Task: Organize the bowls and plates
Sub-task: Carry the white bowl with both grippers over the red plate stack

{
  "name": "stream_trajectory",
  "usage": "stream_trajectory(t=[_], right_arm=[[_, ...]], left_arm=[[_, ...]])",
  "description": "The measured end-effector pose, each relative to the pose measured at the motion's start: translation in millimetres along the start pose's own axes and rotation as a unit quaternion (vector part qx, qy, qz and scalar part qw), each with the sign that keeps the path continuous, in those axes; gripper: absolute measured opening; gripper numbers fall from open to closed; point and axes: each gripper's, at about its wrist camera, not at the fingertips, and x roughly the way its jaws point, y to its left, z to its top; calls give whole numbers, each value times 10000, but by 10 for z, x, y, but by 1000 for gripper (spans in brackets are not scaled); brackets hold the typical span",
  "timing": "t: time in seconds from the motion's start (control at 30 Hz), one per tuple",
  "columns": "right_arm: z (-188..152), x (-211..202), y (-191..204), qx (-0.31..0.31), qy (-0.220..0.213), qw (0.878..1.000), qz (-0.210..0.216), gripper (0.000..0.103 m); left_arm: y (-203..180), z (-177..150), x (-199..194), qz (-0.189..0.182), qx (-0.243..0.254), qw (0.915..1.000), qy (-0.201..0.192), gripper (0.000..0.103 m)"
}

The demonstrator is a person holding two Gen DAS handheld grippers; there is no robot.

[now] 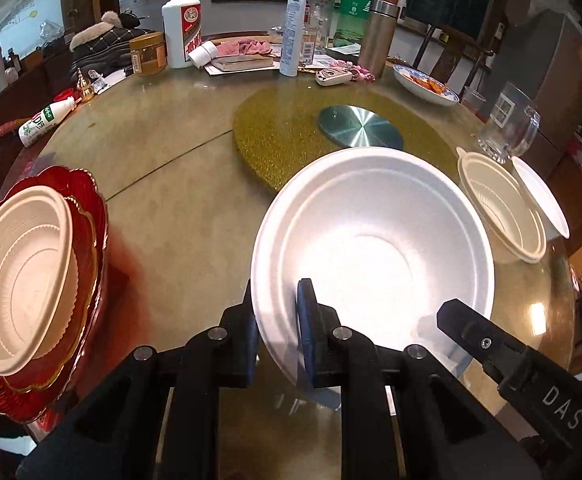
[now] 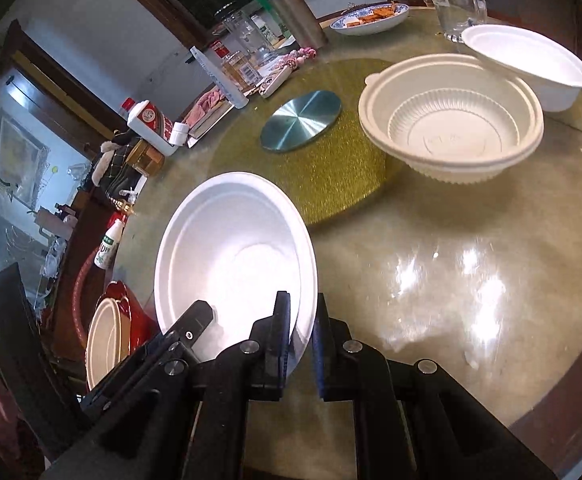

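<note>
Left wrist view: left claw [image 1: 277, 312] and right claw [image 2: 301, 320] both clamped on white bowl [image 1: 375, 248] rim.

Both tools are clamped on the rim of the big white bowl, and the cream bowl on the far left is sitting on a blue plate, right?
Not quite: in the left wrist view the cream bowl sits on a red plate, not a blue one. The rest holds: left tool and right tool each pinch the white bowl's rim.
</note>
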Motion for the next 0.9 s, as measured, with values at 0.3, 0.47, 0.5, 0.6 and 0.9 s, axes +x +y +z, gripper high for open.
stream_trajectory(t=[0.3, 0.47, 0.5, 0.6, 0.9], right_arm=[[-103, -58, 68, -95, -77, 9999, 72, 10], [-97, -33, 122, -162, -78, 9998, 83, 10], [-96, -27, 120, -153, -77, 9998, 92, 10], [-94, -8, 90, -90, -50, 9999, 78, 10], [-85, -84, 215, -252, -168, 9995, 126, 10]], left_arm=[[51, -68, -116, 11, 189, 9997, -139, 16], [114, -63, -73, -20, 125, 9999, -48, 16], [113, -68, -71, -17, 135, 9999, -43, 16], [95, -73, -75, -29, 184, 9998, -35, 16], [164, -51, -187, -31, 139, 9998, -156, 16]])
